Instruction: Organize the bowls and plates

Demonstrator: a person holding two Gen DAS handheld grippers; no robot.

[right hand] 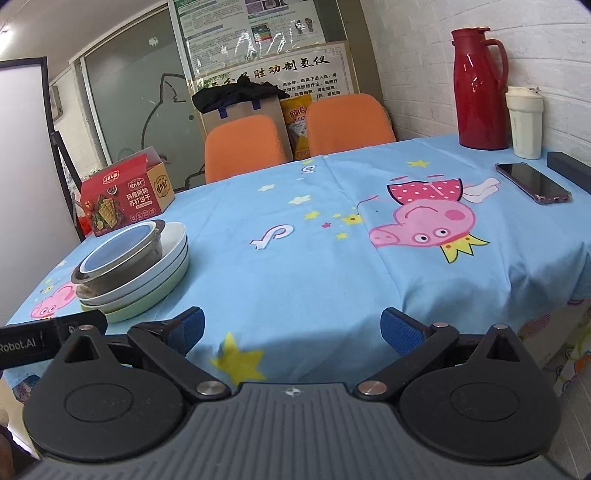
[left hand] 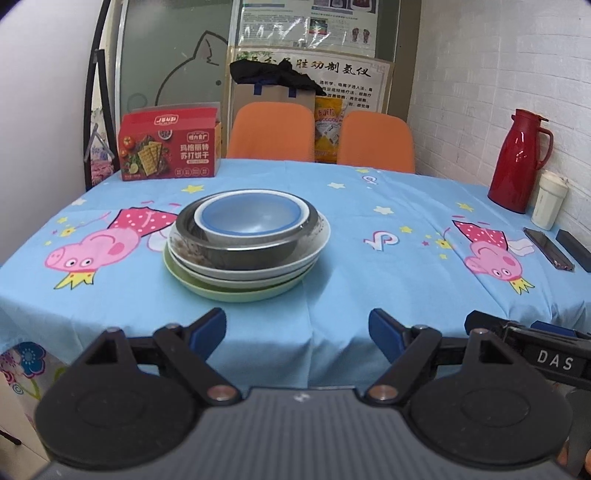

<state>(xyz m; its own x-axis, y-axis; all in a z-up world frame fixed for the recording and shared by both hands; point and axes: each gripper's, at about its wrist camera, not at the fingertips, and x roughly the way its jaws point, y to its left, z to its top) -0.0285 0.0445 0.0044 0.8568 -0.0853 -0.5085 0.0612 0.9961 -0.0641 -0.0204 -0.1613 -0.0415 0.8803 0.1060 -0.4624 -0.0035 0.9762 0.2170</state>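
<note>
White brick wall [right hand: 461, 22], two orange chairs [left hand: 271, 131], frosted glass [left hand: 166, 55].

Left gripper [left hand: 297, 328] and right gripper [right hand: 291, 326] both hold their fingers wide apart, empty.

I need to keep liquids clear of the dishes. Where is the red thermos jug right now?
The red thermos jug stands at the table's far right corner against the white brick wall, with a cream tumbler just to its right, well away from the stacked dishes on the left.
</note>
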